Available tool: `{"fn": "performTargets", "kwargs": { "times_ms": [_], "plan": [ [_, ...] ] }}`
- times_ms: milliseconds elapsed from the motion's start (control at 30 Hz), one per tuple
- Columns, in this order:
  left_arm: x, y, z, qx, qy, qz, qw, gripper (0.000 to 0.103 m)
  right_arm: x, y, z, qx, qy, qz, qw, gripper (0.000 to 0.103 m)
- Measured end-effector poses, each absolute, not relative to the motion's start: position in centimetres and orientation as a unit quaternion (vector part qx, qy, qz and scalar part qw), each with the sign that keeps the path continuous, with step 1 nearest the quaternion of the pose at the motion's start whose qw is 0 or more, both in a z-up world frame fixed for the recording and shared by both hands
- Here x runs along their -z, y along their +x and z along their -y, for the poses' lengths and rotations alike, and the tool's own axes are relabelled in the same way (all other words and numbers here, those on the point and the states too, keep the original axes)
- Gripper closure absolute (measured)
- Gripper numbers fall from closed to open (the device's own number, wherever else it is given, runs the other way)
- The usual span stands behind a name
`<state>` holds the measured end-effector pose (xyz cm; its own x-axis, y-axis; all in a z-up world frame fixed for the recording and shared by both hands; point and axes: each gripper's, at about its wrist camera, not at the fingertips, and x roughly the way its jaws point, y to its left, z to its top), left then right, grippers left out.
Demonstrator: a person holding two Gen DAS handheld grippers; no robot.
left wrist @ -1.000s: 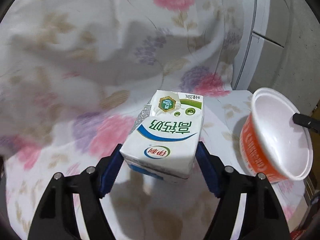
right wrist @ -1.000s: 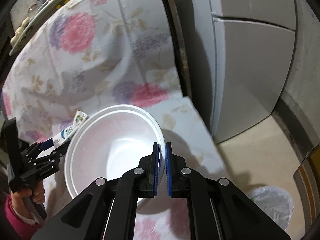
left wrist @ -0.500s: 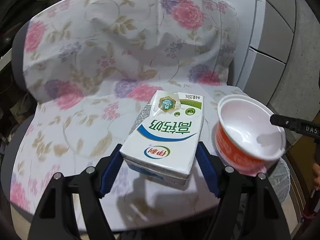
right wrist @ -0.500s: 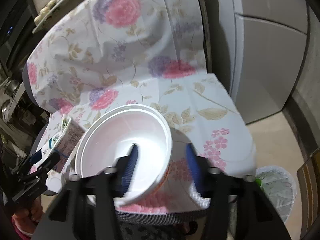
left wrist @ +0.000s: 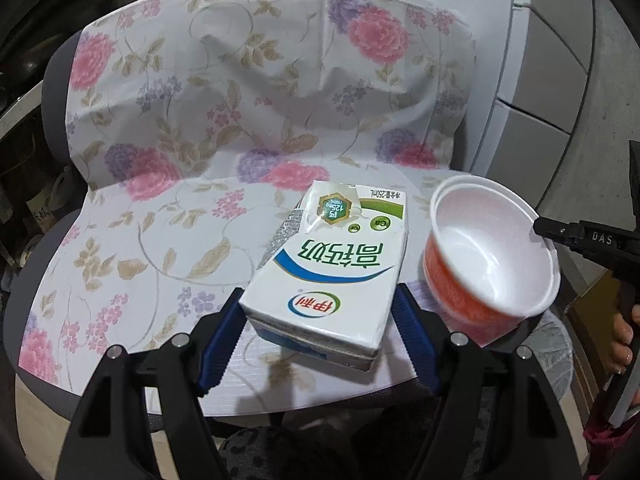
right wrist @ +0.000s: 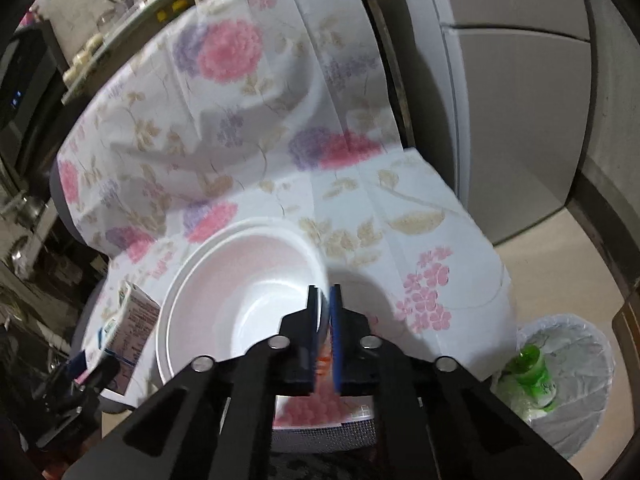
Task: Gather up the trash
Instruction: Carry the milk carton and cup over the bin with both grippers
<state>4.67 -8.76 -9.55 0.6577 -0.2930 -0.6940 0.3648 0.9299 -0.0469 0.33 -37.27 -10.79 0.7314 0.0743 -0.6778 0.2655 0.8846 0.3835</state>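
Left gripper (left wrist: 320, 332) fingers clamp the milk carton (left wrist: 332, 264) lengthwise forward; right gripper (right wrist: 325, 336) pinches the bowl (right wrist: 240, 292) rim.

A home: floral-covered chair (left wrist: 224, 128), fridge (right wrist: 516, 92), cluttered shelf (right wrist: 132, 16).

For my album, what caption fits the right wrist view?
Right gripper pinching a bowl's rim above a flowered chair, bin nearby.
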Motion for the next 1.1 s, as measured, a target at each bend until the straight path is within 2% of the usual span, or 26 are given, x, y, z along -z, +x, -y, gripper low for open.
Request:
{"fn": "performTargets", "kwargs": {
  "times_ms": [167, 467, 600, 800, 1100],
  "plan": [
    [7.7, 3.0, 11.5, 0.209, 0.050, -0.343, 0.915, 0.032, 7.8, -3.3, 39.1, 0.071, 0.243, -0.313, 0.915, 0.098],
    [5.9, -2.3, 22.0, 0.327, 0.087, -0.289, 0.896, 0.031, 5.4, -14.3, 45.5, 0.202, 0.237, -0.269, 0.911, 0.098],
    [6.2, -5.3, 26.7, 0.387, 0.108, -0.271, 0.875, 0.031, 6.5, -18.8, 48.7, 0.262, 0.249, -0.269, 0.893, 0.098],
    [8.3, -7.3, 32.6, 0.436, 0.135, -0.286, 0.843, 0.031, 9.6, -23.7, 52.2, 0.321, 0.279, -0.283, 0.860, 0.098],
    [12.6, -7.6, 38.9, 0.481, 0.165, -0.329, 0.796, 0.029, 14.0, -24.1, 55.4, 0.343, 0.316, -0.310, 0.828, 0.096]
  ]
}}
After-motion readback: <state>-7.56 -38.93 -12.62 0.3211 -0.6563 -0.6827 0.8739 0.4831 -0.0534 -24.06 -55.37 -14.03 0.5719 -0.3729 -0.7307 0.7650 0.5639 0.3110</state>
